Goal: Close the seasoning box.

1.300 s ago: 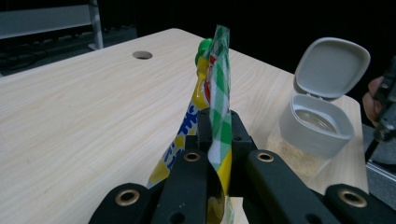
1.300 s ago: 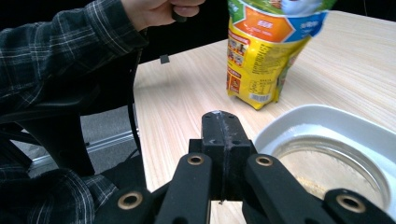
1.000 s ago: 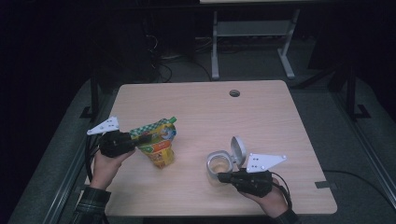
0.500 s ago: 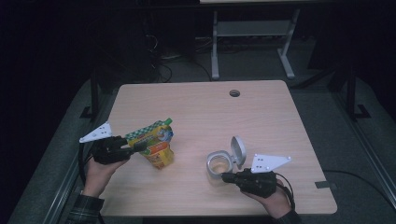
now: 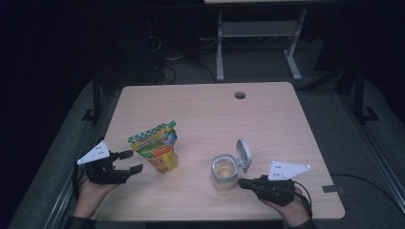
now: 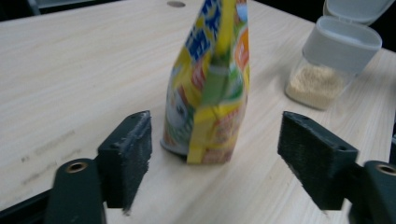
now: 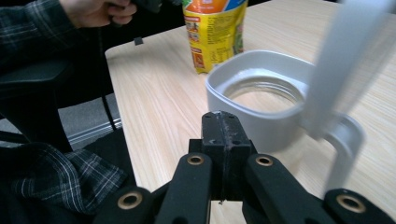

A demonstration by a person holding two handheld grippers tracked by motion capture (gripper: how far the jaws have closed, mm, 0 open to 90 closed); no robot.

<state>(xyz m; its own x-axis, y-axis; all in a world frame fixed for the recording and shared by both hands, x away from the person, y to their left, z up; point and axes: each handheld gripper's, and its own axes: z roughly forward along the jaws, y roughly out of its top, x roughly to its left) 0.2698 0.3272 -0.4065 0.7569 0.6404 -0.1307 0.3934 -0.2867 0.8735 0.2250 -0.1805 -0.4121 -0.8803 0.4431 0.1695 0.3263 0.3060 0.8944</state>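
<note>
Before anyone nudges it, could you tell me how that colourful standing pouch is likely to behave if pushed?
The pouch is tall on a narrow base, so it would probably tip rather than slide. Its creased film sides suggest it is soft and would dent under the gripper. It looks glossy, so perhaps somewhat slippery.

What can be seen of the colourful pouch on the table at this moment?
The pouch is a glossy, flexible stand-up bag printed in yellow, green, orange and blue, with a checkered band near its top. It stands upright on its base on the wooden table, leaning slightly, top sealed as far as shows. The left gripper sits just beside it; its jaws have just been opening and stand clear of the pouch, nothing between them. Nothing but the table touches it.
</note>
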